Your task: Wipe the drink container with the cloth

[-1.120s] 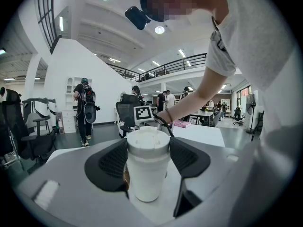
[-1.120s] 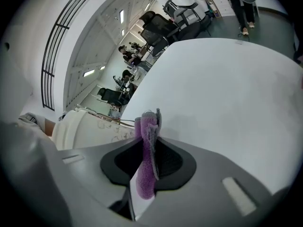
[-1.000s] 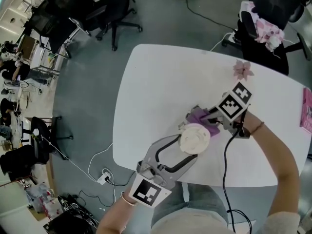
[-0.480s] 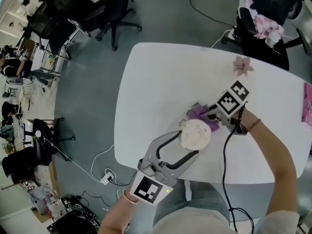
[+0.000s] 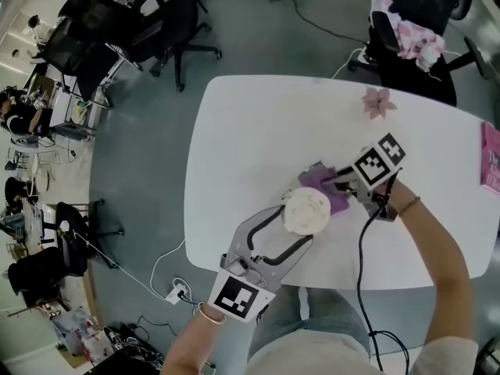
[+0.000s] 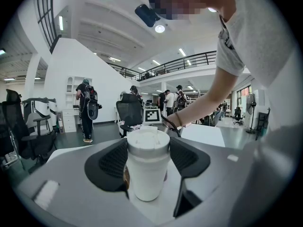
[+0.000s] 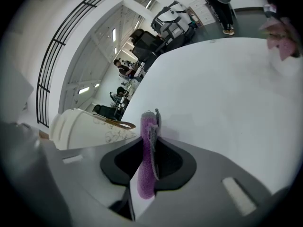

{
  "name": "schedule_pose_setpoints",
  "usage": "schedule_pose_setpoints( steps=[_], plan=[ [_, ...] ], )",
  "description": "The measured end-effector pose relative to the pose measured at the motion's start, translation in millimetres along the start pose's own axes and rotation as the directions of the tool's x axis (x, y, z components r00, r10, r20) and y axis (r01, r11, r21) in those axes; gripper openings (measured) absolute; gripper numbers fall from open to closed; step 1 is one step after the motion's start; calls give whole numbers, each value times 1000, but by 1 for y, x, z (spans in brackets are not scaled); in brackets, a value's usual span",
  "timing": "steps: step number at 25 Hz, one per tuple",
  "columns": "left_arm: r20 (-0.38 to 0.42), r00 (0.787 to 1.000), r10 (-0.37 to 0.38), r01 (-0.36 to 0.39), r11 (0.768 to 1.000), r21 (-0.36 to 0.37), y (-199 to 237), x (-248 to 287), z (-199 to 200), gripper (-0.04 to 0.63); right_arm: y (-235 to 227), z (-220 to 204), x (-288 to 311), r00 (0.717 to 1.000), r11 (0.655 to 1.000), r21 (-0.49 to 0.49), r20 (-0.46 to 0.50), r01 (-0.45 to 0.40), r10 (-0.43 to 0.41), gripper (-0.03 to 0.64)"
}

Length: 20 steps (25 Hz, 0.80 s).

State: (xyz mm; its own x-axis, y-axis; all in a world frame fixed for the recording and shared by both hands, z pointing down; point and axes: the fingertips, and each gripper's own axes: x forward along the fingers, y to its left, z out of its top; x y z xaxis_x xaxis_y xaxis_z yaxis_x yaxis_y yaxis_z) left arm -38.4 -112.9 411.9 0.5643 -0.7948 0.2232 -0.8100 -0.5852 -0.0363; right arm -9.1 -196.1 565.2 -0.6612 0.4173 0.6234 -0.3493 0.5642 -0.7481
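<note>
Clamping the lidded white cup (image 6: 147,174), my left gripper (image 6: 148,156) has both pads pressed to its sides, just under the lid. My right gripper (image 7: 149,161) pinches a folded purple cloth (image 7: 146,186) edge-on. In the head view the cup sits at frame centre, near the lower edge of the white table (image 5: 250,131), with the cloth touching its right side. I judge that a hard sideways rub could twist the cup in the pads or drag the thin fold out of my right jaws.
</note>
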Motion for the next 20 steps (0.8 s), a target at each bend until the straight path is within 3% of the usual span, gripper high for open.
schedule_pose_setpoints(
  steps=[2,4,6,9,13,17,20],
  plan=[
    [-4,1000,4,-4,1000,-12,0,-1,-1,282,6,-4,-12,998,1000,26,58,-5,4,72],
    [-37,999,18,-20,997,-77,0,-3,-9,282,13,-7,-27,990,999,37,139,14,-19,72],
    [-65,998,25,-33,993,-117,-1,-6,-15,282,18,-9,-43,970,997,35,231,64,-70,72],
    [-77,997,26,-35,993,-116,-2,-4,-15,282,28,-19,-69,928,993,51,352,109,-120,72],
    [-86,996,22,-31,994,-104,-4,2,-13,282,48,-37,-105,838,989,123,529,79,-132,72],
    [-62,998,10,-13,999,-50,-3,3,-11,282,74,-57,-125,728,979,198,677,-47,-102,72],
    [-51,999,2,-4,1000,-27,-3,2,-10,282,93,-70,-132,670,969,223,736,-106,-96,72]
  ],
)
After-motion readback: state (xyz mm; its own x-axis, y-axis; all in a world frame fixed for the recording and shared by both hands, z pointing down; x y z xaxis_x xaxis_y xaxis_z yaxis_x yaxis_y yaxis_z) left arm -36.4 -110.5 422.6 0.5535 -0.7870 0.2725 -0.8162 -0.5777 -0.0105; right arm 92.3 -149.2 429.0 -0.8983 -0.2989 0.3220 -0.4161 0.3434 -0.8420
